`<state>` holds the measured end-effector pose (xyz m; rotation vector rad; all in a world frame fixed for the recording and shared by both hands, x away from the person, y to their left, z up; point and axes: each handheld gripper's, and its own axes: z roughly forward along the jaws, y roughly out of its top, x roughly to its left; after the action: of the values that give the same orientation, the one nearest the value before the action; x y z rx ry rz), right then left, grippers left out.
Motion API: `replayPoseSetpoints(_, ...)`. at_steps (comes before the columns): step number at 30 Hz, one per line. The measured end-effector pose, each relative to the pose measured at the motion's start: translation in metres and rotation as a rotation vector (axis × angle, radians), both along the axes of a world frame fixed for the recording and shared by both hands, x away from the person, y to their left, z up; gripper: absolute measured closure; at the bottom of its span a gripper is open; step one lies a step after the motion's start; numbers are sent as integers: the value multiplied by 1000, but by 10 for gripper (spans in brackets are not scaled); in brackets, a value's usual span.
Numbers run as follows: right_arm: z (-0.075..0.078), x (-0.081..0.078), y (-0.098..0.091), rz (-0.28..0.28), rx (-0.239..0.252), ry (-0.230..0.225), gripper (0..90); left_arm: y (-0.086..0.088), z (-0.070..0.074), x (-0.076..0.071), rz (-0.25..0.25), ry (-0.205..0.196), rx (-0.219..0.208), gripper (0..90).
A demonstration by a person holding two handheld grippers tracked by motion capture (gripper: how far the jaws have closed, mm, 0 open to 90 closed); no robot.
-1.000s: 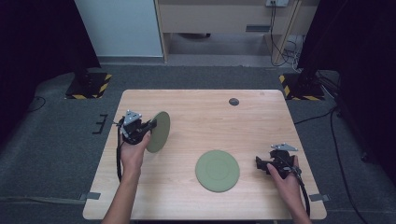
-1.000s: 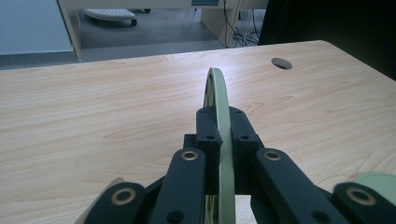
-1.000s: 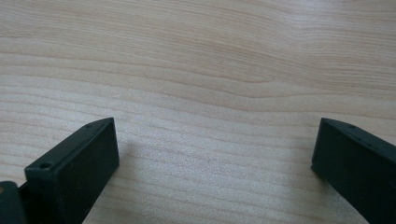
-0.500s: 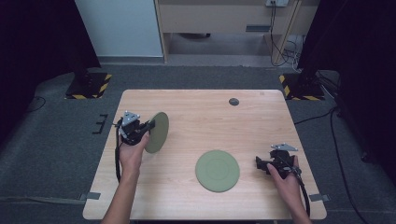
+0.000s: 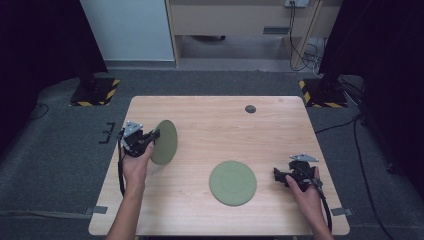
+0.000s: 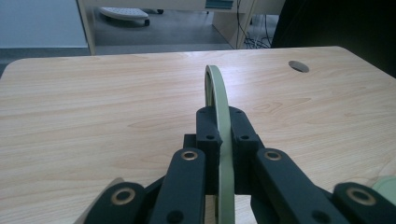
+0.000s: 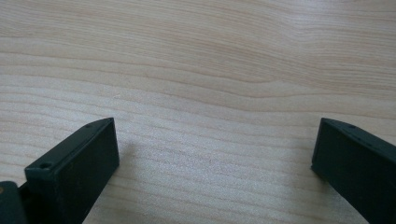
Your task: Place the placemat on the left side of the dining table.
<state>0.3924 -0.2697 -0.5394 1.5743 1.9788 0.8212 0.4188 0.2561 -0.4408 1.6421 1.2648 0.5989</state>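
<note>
My left gripper (image 5: 150, 137) is shut on the rim of a green plate (image 5: 164, 142), which it holds tilted on edge above the left side of the wooden table (image 5: 210, 125). In the left gripper view the plate (image 6: 217, 88) stands edge-on between the two black jaws of that gripper (image 6: 221, 140). A second green plate (image 5: 232, 182) lies flat near the table's front middle. Just to its right sits my right gripper (image 5: 278, 174), low over the wood. The right gripper (image 7: 212, 149) has its jaws wide apart with bare table between them.
A small dark round grommet (image 5: 250, 109) sits in the tabletop near the far edge. Beyond the table are a white cabinet (image 5: 130, 30), a wooden desk with cables, and two yellow-black striped stand bases (image 5: 95, 91) on grey carpet.
</note>
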Motion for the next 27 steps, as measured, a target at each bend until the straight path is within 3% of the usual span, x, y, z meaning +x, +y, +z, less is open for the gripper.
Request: replayPoseSetpoints(27,0,-1,1,-3,-4,-3,9,28,-10,3,41,31,15,850)
